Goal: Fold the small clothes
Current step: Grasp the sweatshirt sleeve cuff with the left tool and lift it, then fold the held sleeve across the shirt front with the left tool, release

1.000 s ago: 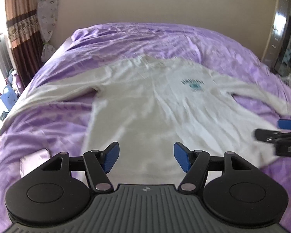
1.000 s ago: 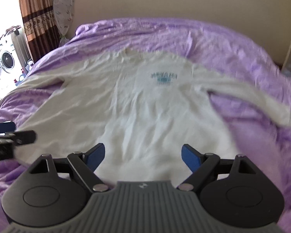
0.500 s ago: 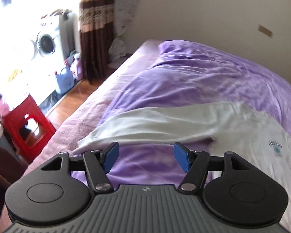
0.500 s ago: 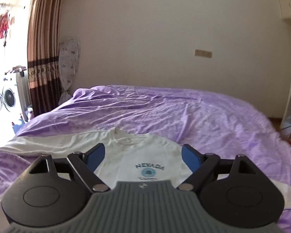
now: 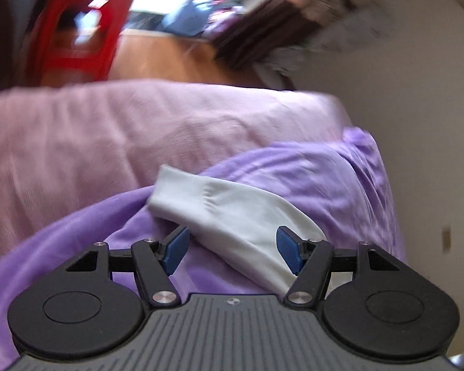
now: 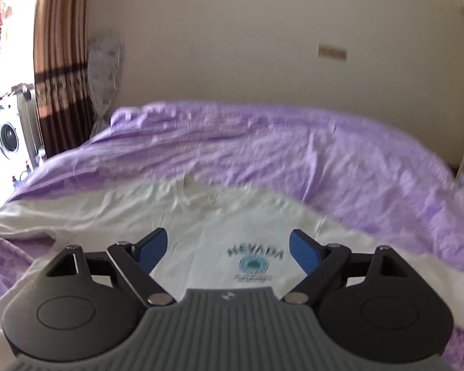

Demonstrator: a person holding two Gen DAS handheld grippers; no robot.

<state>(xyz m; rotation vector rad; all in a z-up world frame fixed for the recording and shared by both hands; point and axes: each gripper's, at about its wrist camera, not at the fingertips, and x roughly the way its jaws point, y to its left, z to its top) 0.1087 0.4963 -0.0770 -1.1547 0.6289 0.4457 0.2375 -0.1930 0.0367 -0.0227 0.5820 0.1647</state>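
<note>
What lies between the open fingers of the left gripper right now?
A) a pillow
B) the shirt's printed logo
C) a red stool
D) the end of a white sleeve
D: in the left wrist view the left gripper is open over the cuff end of the white sleeve, which lies on the purple bedcover.

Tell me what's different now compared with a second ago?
The left gripper swung from the shirt's hem out to the sleeve cuff, its open jaws now straddling the sleeve. The right gripper rose toward the chest print. Nothing grabbed; the shirt stayed flat.
</note>
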